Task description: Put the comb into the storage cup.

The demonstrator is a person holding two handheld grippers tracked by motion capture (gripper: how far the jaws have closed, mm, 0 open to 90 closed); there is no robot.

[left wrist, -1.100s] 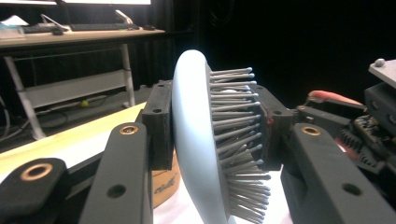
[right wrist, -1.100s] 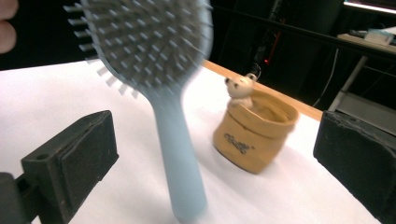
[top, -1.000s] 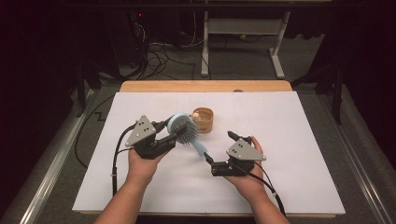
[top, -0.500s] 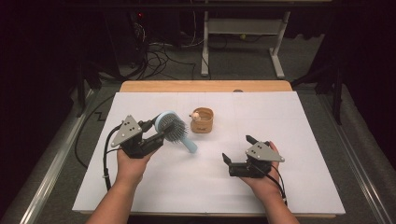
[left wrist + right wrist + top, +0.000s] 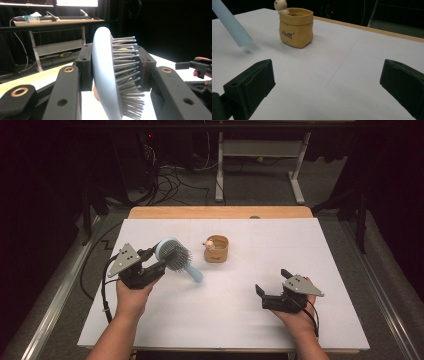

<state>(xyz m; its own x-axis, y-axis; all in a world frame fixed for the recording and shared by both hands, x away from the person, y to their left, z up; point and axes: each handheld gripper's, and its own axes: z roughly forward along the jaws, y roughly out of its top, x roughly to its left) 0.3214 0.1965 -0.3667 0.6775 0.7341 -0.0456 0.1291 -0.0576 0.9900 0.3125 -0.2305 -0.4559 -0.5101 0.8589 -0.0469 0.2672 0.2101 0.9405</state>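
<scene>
Pinching the pale blue hairbrush (image 5: 175,257) by its bristled head in the left gripper (image 5: 150,268), lifted near the tabletop's (image 5: 320,245) left edge; light, rigid plastic, springy bristles, better gripped at the handle; right gripper (image 5: 270,292) with fingers spread wide, empty.

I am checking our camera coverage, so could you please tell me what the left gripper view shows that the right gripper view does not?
Left gripper view alone: the left claw shut on the hairbrush's head, one pad on its back, the other on the bristles.

Right gripper view alone: the right claw open over the white table, and the tan pot with its small animal figure.

Both: the pale blue hairbrush.
</scene>
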